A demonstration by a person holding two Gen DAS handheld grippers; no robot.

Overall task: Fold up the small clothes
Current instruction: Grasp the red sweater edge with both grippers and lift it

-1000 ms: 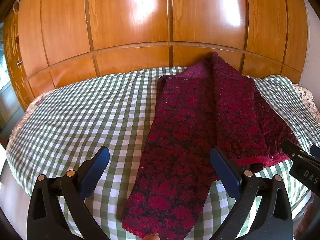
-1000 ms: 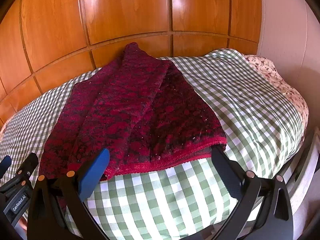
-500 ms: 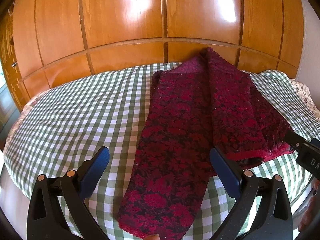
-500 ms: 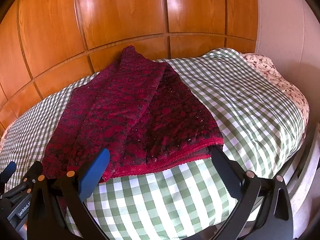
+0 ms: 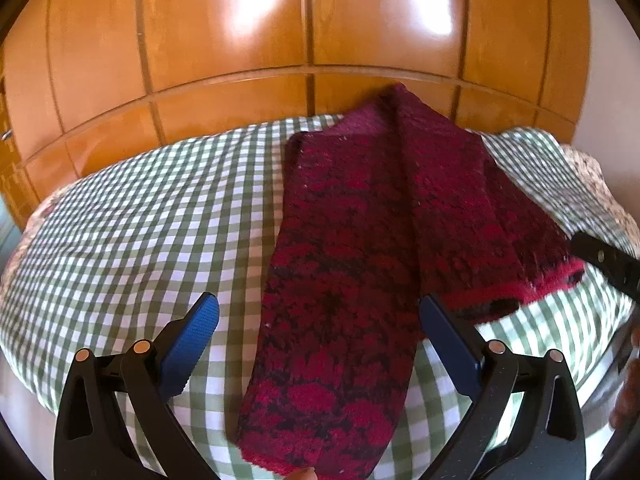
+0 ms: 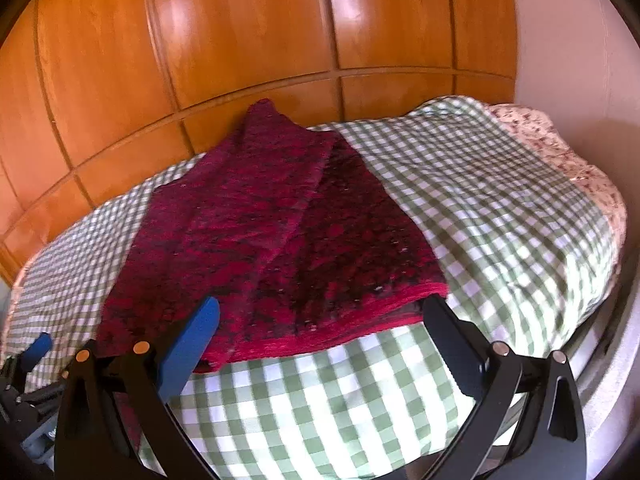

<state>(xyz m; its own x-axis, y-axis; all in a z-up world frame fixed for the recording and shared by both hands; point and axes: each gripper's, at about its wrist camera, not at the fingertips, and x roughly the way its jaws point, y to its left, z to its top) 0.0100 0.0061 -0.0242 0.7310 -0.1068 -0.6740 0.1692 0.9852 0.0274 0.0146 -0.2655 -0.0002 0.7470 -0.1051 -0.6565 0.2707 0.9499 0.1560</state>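
Observation:
A dark red patterned knit garment [image 5: 352,280] lies on the green-and-white checked bedcover [image 5: 152,220], one long panel running toward me and another part folded over to the right, ending in a red hem [image 6: 332,328]. My left gripper [image 5: 318,320] hangs open just above the near end of the long panel, touching nothing. In the right wrist view the garment [image 6: 288,232] spreads left of centre, and my right gripper [image 6: 320,324] stands open just short of the red hem. The right gripper's black tip [image 5: 604,264] shows at the left view's right edge.
A glossy wooden panelled wardrobe [image 5: 308,32] rises right behind the bed. A floral-print cloth [image 6: 560,148] covers the bed's far right corner beside a white wall [image 6: 568,32]. The left gripper [image 6: 28,364] shows at the right view's left edge. Bare checked cover [image 6: 500,200] lies right of the garment.
Both views have crept forward and slightly lower toward the garment, which looks larger now. Both grippers stay open and the garment has not moved.

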